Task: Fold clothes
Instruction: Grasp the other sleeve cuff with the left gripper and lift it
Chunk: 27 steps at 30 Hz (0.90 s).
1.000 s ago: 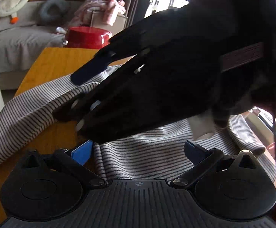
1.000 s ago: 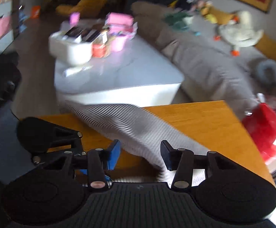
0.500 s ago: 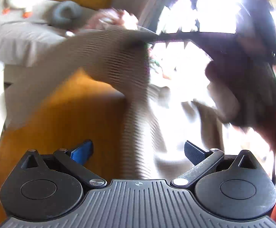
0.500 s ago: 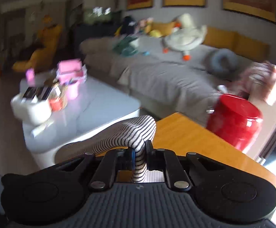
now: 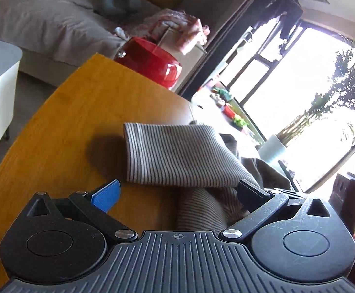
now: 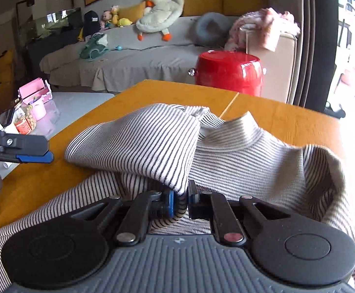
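A grey-and-black striped turtleneck shirt [image 6: 238, 151] lies on the wooden table [image 6: 167, 92]. My right gripper [image 6: 180, 199] is shut on the end of its sleeve [image 6: 140, 146], which is folded over across the shirt's body. In the left wrist view the folded sleeve [image 5: 177, 156] lies flat just ahead of my left gripper [image 5: 177, 191], which is open and empty, with more striped cloth bunched between its fingers. The left gripper also shows in the right wrist view [image 6: 30, 155] at the table's left edge.
A red round stool [image 6: 228, 72] stands beyond the table's far edge. A grey sofa [image 6: 128, 61] with a plush duck [image 6: 161, 14] is behind. A white coffee table [image 6: 74, 102] with pink boxes stands to the left. Bright windows [image 5: 311, 92] lie to the right.
My right gripper shut on the sleeve end, lifted it and carried it over the shirt's body. The sleeve now lies folded. The left gripper stayed open.
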Motion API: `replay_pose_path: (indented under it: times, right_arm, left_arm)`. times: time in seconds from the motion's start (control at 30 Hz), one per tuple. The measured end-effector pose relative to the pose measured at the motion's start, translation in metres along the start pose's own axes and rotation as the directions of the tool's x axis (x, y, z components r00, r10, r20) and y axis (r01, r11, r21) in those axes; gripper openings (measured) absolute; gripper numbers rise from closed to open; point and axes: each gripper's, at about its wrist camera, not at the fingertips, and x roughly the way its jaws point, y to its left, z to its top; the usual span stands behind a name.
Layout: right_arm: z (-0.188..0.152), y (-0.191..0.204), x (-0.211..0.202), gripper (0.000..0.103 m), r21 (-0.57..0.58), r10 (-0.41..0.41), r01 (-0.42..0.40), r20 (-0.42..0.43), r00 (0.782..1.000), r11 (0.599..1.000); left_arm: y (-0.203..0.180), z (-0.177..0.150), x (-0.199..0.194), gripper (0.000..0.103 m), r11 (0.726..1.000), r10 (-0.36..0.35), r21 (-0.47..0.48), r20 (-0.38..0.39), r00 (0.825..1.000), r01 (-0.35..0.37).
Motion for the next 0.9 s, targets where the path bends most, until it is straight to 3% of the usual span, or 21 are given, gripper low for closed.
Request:
replay_pose_path:
  times: [0.1, 0.27, 0.33, 0.47, 0.5, 0.53, 0.57, 0.6, 0.63, 0.77, 0.9]
  right_arm:
    - [-0.006, -0.003, 0.003, 0.010, 0.014, 0.002, -0.002, 0.008, 1.000, 1.000]
    - [-0.010, -0.004, 0.001, 0.011, 0.014, 0.018, -0.018, 0.025, 1.000, 1.000]
    - [-0.010, -0.003, 0.000, 0.012, 0.015, 0.020, -0.021, 0.032, 0.999, 1.000]
    - [-0.012, 0.002, -0.004, 0.012, -0.004, 0.008, -0.007, 0.053, 0.999, 1.000]
    - [-0.012, 0.001, -0.004, 0.012, -0.003, 0.008, -0.008, 0.057, 0.998, 1.000]
    - [-0.012, 0.001, -0.004, 0.012, -0.002, 0.009, -0.009, 0.061, 0.998, 1.000]
    - [-0.013, 0.000, -0.004, 0.013, -0.001, 0.010, -0.010, 0.064, 0.998, 1.000]
    - [-0.013, -0.002, -0.004, 0.013, 0.009, 0.014, -0.015, 0.064, 0.998, 1.000]
    - [-0.013, -0.004, -0.004, 0.013, 0.020, 0.020, -0.021, 0.064, 0.998, 1.000]
    - [-0.013, -0.008, -0.005, 0.017, 0.050, 0.037, -0.040, 0.067, 0.997, 0.998]
    - [-0.014, -0.005, -0.010, 0.036, 0.033, 0.025, -0.029, 0.096, 0.995, 0.999]
  left_arm:
    - [-0.002, -0.012, -0.006, 0.103, 1.000, 0.014, -0.007, 0.002, 1.000, -0.014]
    - [0.016, -0.001, 0.012, 0.097, 0.993, 0.039, -0.107, -0.012, 0.999, -0.040]
    - [0.015, 0.006, 0.024, 0.088, 0.995, 0.035, -0.092, -0.020, 0.999, -0.037]
    - [0.012, 0.020, 0.048, 0.085, 0.996, 0.034, -0.082, -0.027, 0.999, -0.036]
    - [0.011, 0.023, 0.054, 0.077, 0.995, 0.037, -0.086, -0.030, 0.999, -0.039]
    - [0.011, 0.025, 0.061, 0.059, 0.995, 0.045, -0.086, -0.038, 0.998, -0.048]
    - [0.009, 0.027, 0.065, 0.048, 0.995, 0.054, -0.081, -0.043, 0.998, -0.057]
    - [0.007, 0.028, 0.067, 0.028, 0.996, 0.064, -0.064, -0.045, 0.997, -0.067]
    - [0.004, 0.029, 0.069, 0.018, 0.996, 0.074, -0.047, -0.046, 0.996, -0.076]
    - [-0.018, 0.030, 0.060, 0.010, 0.986, 0.132, 0.097, 0.015, 0.991, -0.133]
    - [-0.040, 0.037, 0.037, 0.007, 0.964, 0.156, 0.199, 0.107, 0.982, -0.175]
